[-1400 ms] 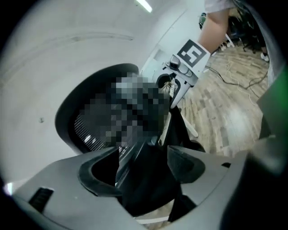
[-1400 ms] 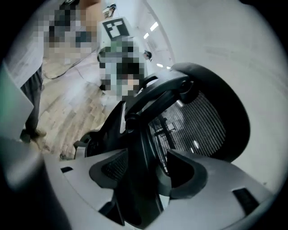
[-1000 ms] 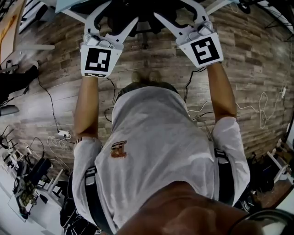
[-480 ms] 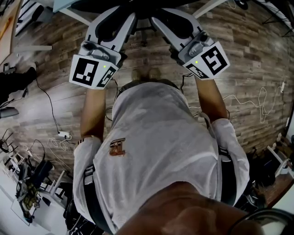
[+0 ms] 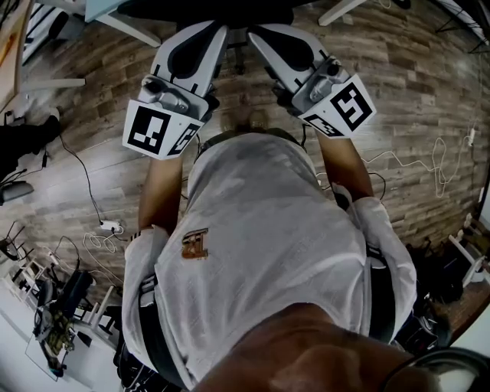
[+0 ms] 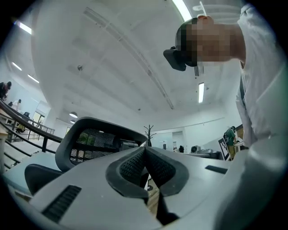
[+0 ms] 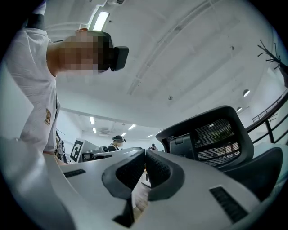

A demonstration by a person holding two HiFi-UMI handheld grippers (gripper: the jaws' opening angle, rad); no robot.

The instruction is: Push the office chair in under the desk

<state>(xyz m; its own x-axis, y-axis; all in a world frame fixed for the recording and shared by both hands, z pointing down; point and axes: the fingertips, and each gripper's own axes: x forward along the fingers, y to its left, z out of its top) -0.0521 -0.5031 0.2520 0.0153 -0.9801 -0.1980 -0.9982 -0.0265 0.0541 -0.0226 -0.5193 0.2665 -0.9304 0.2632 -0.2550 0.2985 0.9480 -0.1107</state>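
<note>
Change: your left gripper (image 5: 205, 37) and right gripper (image 5: 264, 37) had their jaws spread wide a second ago. Both pairs have now come together, and both grippers sit a little lower in the head view.
Left gripper: the ribbed pads (image 6: 135, 164) meet at the tips in the left gripper view, with nothing between them.
Right gripper: the same, its pads (image 7: 158, 168) are closed tip to tip on nothing.
Meaning for the task: you are holding no part of the chair. Closed jaws give you two blunt points, which reads as a set-up for pushing rather than gripping. The push itself looks not yet done.
Office chair, place: the office chair (image 5: 222, 9) is the dark mass at the top centre edge of the head view, just beyond both sets of tips. Whether the tips touch it cannot be told.
Office chair, look: it has a dark frame around a black mesh backrest (image 6: 90, 139), with a box-like fitting on its rear. It stands upright at left of centre in the left gripper view and at right (image 7: 211, 134) in the right gripper view.
Desk: the pale surface (image 5: 107, 6) in the upper left corner of the head view seems to be its top, with the chair close against its edge.
Floor: wood planks (image 5: 413, 115), with loose cables (image 5: 440, 176) at right and left, well clear of the chair's path.
</note>
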